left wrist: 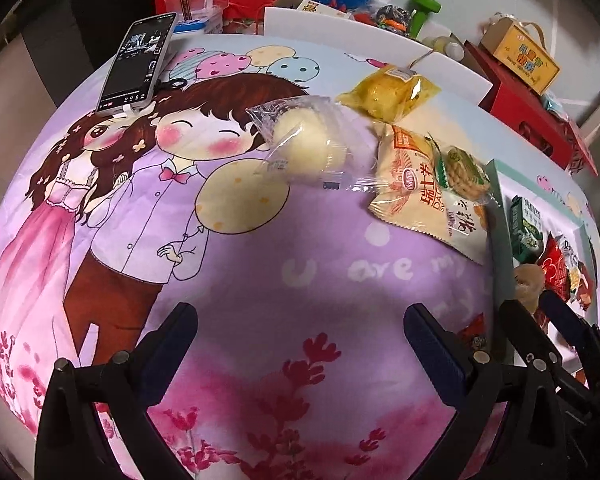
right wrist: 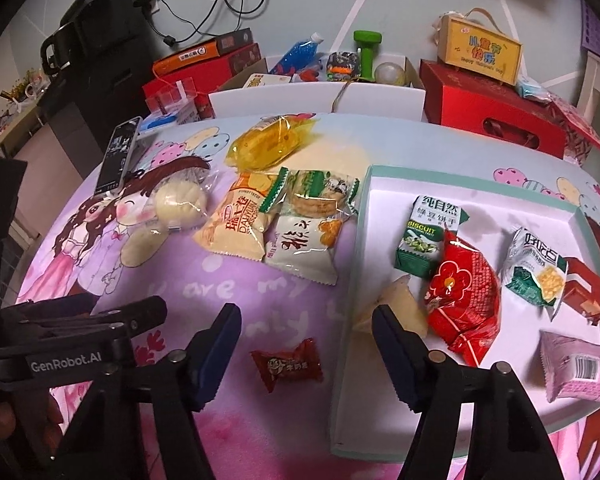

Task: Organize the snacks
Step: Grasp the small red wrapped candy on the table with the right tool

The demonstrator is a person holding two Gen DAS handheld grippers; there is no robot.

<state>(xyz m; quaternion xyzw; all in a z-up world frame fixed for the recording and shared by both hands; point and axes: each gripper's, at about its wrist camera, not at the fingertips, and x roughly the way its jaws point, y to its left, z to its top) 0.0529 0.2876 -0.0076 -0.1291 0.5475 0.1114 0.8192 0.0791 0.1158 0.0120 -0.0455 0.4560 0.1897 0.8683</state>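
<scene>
Snacks: a red candy (right wrist: pixel 287 364) lay on the counter beside the tray (right wrist: pixel 352 280), between the wide-open, empty right tongs (right wrist: pixel 306 344); the left tongs (left wrist: pixel 300 344) also gaped empty. Its slick wrapper might slip when pinched.

Bare cloth (right wrist: pixel 260 304) before the snack pile (right wrist: pixel 276 220) — only a red candy (right wrist: pixel 287 365) there, tray rim (right wrist: pixel 350 280) alongside.

My left black two-finger gripper with blue pads (left wrist: pixel 300 344) hangs low with its jaws spread wide and nothing between them, pointing toward twelve o'clock. My right black two-finger gripper with blue pads (right wrist: pixel 306 344) sits just beside it at its three o'clock, jaws likewise parted and empty. From the right wrist view, the left one shows at nine o'clock.
</scene>
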